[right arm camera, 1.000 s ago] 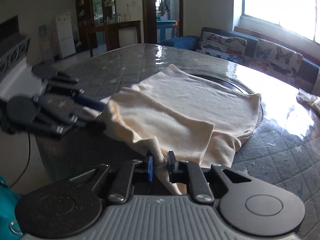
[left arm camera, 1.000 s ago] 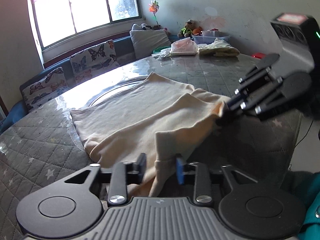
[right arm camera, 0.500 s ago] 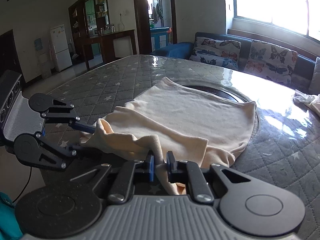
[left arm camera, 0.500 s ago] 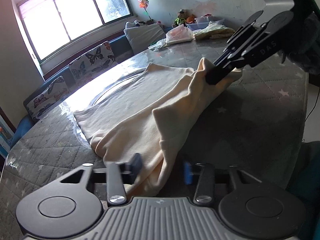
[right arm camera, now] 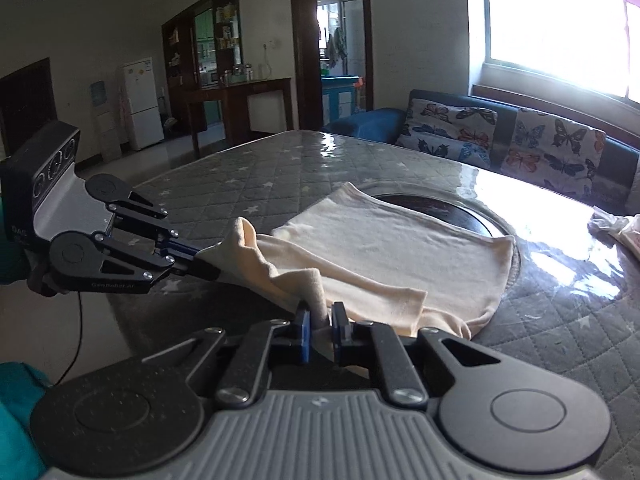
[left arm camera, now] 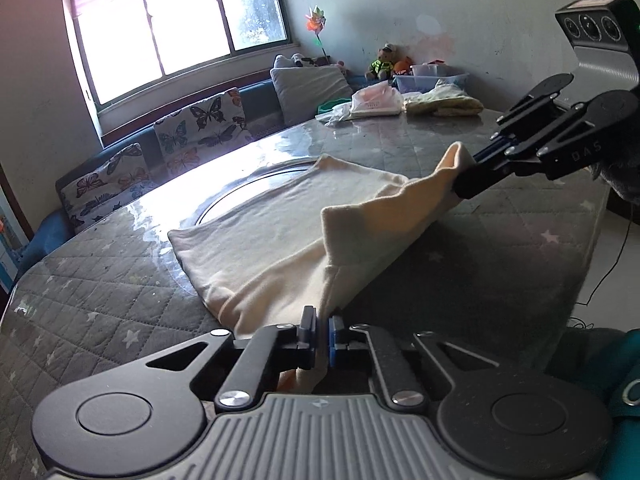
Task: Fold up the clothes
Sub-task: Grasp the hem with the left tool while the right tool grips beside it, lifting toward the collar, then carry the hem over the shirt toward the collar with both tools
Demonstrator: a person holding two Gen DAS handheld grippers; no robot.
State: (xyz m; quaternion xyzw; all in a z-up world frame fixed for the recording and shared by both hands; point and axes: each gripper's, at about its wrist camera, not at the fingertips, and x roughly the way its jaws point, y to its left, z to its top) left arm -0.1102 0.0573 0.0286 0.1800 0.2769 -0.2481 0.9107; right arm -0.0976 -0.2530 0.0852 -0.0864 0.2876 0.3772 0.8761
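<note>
A cream cotton garment [left arm camera: 288, 224] lies on the grey quilted counter [left arm camera: 100, 296]; the left gripper [left arm camera: 319, 330] and right gripper [right arm camera: 320, 322] each have fingers clamped on its raised near edge.

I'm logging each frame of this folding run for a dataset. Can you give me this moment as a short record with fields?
garment: cream shirt, far part flat on the table, near edge lifted
surface: table with grey quilted star-print cover
left claw: shut on the shirt's near edge
right claw: shut on the same edge, further along
fabric between claws: raised off the table, slightly slack
background: butterfly-print cushions, window
fold status: not yet laid over
</note>
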